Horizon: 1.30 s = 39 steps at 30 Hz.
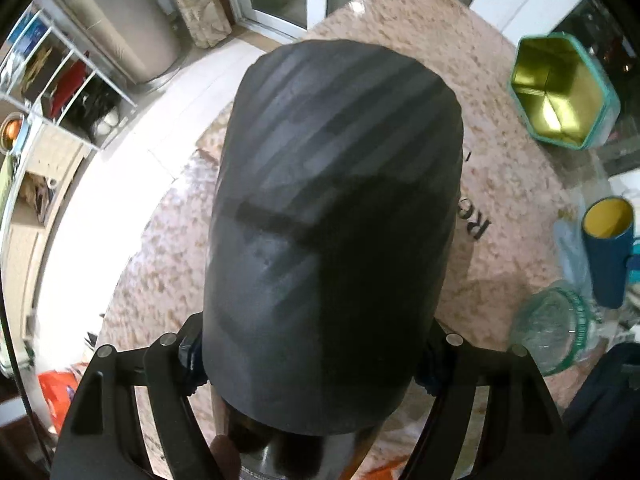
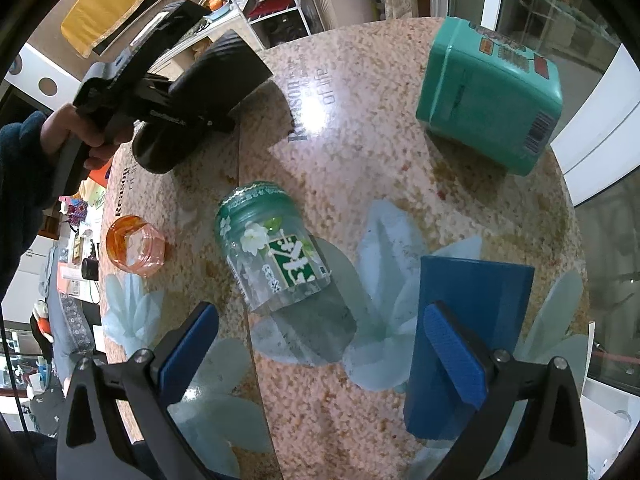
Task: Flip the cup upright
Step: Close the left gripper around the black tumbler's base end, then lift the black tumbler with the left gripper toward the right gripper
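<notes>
black cup [image 1: 332, 232] fills view, rim cut off | left gripper [image 1: 312, 364] clamps it | right gripper [image 2: 320, 344] spread, holding nothing

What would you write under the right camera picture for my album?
Left gripper lifts a black cup tilted over the table, while the open right gripper waits above a green jar.

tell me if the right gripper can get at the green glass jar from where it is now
Probably yes. The right gripper is open, and the green glass jar sits straight ahead between its fingers' lines with nothing between. The blue cup crowds its right finger, so it might get nudged.
</notes>
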{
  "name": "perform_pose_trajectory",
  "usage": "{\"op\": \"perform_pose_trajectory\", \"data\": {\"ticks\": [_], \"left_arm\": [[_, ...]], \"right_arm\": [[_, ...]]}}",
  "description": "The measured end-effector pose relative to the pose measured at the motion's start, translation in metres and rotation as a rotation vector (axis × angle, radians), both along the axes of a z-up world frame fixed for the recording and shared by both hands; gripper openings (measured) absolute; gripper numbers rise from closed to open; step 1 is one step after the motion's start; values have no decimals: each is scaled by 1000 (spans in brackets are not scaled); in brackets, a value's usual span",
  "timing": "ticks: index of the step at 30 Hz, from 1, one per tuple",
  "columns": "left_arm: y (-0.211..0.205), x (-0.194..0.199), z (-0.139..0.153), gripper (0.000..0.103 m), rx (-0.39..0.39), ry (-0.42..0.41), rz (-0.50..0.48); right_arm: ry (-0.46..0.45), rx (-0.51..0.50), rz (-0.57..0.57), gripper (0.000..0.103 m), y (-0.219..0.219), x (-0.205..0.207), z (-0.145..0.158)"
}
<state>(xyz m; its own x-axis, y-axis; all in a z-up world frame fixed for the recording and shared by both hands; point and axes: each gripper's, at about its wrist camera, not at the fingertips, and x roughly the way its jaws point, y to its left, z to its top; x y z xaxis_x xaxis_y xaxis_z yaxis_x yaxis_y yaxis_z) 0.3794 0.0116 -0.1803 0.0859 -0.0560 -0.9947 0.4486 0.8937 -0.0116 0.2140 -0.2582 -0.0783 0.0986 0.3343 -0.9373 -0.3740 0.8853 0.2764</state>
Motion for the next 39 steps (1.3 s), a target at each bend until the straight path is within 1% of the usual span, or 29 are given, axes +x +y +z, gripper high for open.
{"op": "perform_pose_trajectory", "data": {"ticks": [4, 8, 11, 17, 22, 25, 28, 31, 33, 36, 39], "left_arm": [[5, -6, 28, 80, -23, -35, 30], [7, -16, 53, 80, -4, -68, 51], [7, -30, 76, 80, 10, -106, 62], [0, -75, 120, 80, 11, -163, 67], [-5, -121, 147, 80, 2, -179, 99], [-4, -153, 156, 80, -10, -182, 126], [-4, -185, 160, 80, -17, -164, 158], [-7, -218, 159, 80, -26, -144, 166], [-12, -239, 156, 80, -27, -131, 166], [-22, -271, 148, 80, -29, -89, 170], [-31, -305, 140, 80, -71, -46, 183]], "right_arm": [[-7, 5, 8, 103, 4, -6, 2], [-21, 12, 14, 103, 10, -13, 6], [-37, 18, 10, 103, 12, -18, 12], [-91, 46, -7, 103, 12, -30, 34], [-143, 56, -14, 103, 12, -49, 51], [-165, 63, -21, 103, 11, -67, 58], [-181, 70, -27, 103, 10, -89, 63], [-191, 73, -42, 103, 9, -109, 66], [-189, 75, -51, 103, 8, -122, 66], [-196, 73, -65, 103, 3, -144, 68], [-204, 68, -72, 103, 0, -160, 70]]}}
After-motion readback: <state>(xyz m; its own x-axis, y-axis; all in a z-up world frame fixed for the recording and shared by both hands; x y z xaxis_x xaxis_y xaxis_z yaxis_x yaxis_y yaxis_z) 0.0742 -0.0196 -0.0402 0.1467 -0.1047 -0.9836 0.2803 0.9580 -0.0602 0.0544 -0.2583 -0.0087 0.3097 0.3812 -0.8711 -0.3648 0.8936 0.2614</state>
